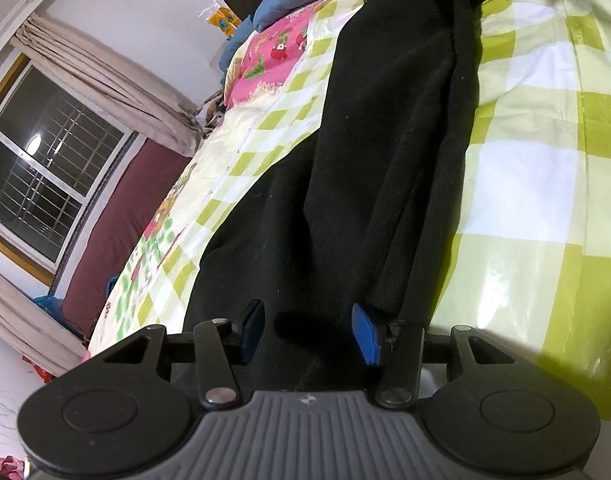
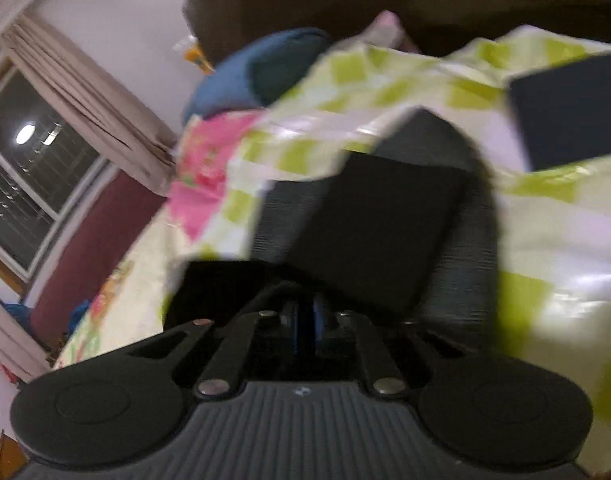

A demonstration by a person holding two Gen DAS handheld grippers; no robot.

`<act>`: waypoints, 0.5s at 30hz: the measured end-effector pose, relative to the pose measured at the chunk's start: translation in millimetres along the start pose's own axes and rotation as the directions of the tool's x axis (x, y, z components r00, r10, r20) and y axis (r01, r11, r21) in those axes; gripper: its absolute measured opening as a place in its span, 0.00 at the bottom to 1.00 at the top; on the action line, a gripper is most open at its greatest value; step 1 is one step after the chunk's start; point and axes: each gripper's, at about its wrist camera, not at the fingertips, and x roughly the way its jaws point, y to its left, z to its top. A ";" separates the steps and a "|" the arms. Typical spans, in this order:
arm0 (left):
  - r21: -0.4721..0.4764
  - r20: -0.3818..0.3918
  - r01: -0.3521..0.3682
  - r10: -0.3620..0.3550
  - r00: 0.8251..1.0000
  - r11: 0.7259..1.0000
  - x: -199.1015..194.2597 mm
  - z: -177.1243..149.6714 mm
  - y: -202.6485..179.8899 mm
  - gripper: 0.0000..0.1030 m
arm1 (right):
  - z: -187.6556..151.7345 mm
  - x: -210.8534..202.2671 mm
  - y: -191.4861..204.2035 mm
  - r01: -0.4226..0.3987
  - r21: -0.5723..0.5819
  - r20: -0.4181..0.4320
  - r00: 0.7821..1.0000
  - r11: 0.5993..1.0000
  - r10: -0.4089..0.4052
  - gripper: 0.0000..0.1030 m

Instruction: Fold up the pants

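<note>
Behind the bed you can see a dark window with a metal grille [image 1: 53, 168] and beige curtains [image 1: 117, 92]; the bed itself is covered by a glossy sheet with green and white squares [image 1: 545, 184]. On this sheet lie the long black fabric pants [image 1: 385, 140], stretched away from you toward a blue pillow [image 1: 289, 0] at the head of the bed.

Your left gripper [image 1: 311, 334] hovers over the near end of the pants with the jaws partly open; black cloth lies below and between the blue pads [image 1: 367, 336], but they do not press on it.

Your right gripper [image 2: 305, 324] has the jaws almost closed. Black cloth bunches just in front of it, but the right wrist view is too blurred to tell whether any cloth is pinched.

What could go wrong, in my judgement: the sheet looks slippery, so the pants may slide when you pull one side. If the right jaws hold only a thin edge, it may slip out during a fast move. The open left jaws may also catch the sheet together with the pants.

No brand or readable writing is visible; only a small emblem on each gripper body.
</note>
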 end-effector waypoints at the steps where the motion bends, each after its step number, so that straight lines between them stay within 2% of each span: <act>1: 0.003 -0.002 -0.001 0.001 1.000 1.000 -0.4 0.3 -0.4 0.61 | -2.6 -1.7 -5.7 0.008 -0.019 -0.008 1.000 1.000 -0.008 0.12; 2: 0.008 -0.003 -0.002 0.002 1.000 1.000 -0.8 0.4 -0.6 0.61 | -6.2 -2.8 -9.5 0.011 -0.032 -0.011 1.000 0.999 -0.011 0.12; 4: 0.025 -0.008 -0.006 0.007 1.000 1.000 -1.6 1.6 -2.4 0.61 | -11.9 -1.6 -18.3 -0.032 -0.003 -0.022 0.999 0.999 0.031 0.13; 6: 0.049 -0.012 -0.012 0.012 1.000 0.999 -3.1 2.1 -3.6 0.61 | -13.5 -0.4 -24.9 -0.078 0.059 -0.021 0.997 0.995 0.079 0.18; 7: 0.058 -0.013 -0.014 0.015 1.000 0.998 -3.7 2.1 -4.5 0.61 | -13.0 0.7 -26.8 -0.101 0.076 -0.019 0.995 0.992 0.103 0.24; 8: 0.065 -0.015 -0.016 0.017 1.000 0.998 -3.8 2.7 -5.6 0.61 | -12.4 0.5 -27.1 -0.111 0.077 -0.014 0.994 0.991 0.112 0.29; 9: 0.070 -0.017 -0.017 0.018 1.000 0.997 -4.0 3.1 -6.3 0.61 | -11.8 0.7 -23.8 -0.097 0.056 -0.007 0.995 0.994 0.098 0.29; 11: 0.082 -0.018 -0.018 0.020 1.000 0.996 -4.1 3.7 -6.8 0.61 | -10.9 2.8 -6.9 -0.048 -0.074 0.001 0.999 0.996 0.048 0.29; 13: 0.088 -0.019 -0.018 0.020 1.000 0.996 -4.0 4.6 -6.9 0.61 | -12.3 1.3 11.3 0.014 -0.243 0.040 0.999 0.970 -0.005 0.30; 15: 0.091 -0.016 -0.017 0.019 1.000 0.996 -3.7 4.6 -7.2 0.61 | -13.4 0.4 21.5 0.000 -0.337 0.041 0.999 0.942 0.014 0.31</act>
